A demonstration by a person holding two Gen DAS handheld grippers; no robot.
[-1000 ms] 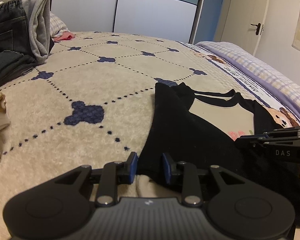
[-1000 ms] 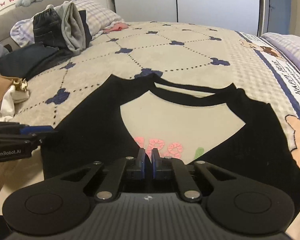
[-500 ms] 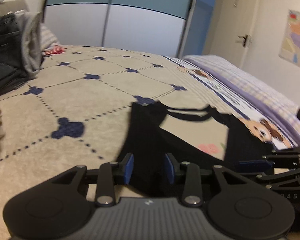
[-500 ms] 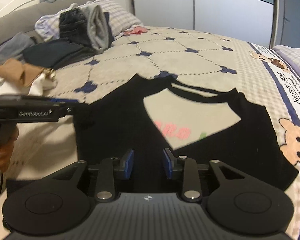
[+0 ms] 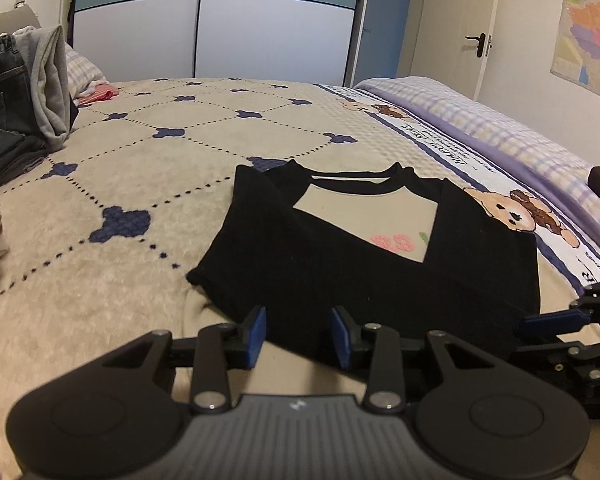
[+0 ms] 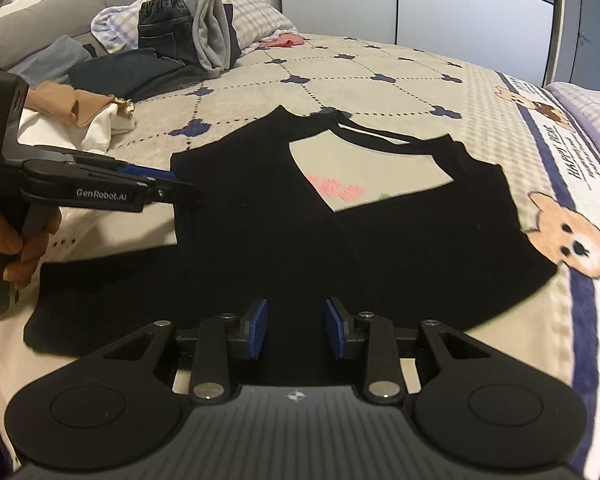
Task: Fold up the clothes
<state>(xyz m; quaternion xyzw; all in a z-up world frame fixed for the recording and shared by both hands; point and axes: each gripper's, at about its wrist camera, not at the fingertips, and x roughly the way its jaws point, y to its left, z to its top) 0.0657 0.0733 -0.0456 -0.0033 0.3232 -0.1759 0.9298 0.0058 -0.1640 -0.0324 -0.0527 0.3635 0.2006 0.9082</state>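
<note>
1. While looking along the left gripper: fingers apart with nothing clamped, hovering at the near hem of the black shirt, which lies spread flat on the bed. Right gripper in from the right edge, beside the shirt's lower right corner. Judged step: between folds, the garment released and lying free. Next move likely calls for pinching a side edge or sleeve and carrying it across the pale chest panel. Heap of jeans and grey clothes well apart at far left, out of the way.

2. Seen along the right gripper: fingers apart and empty over the shirt's near hem. Left gripper, gripped by a hand, over the shirt's left sleeve; finger state not clear from here. White and tan garments near the left sleeve, possibly crowding a fold on that side.
</note>
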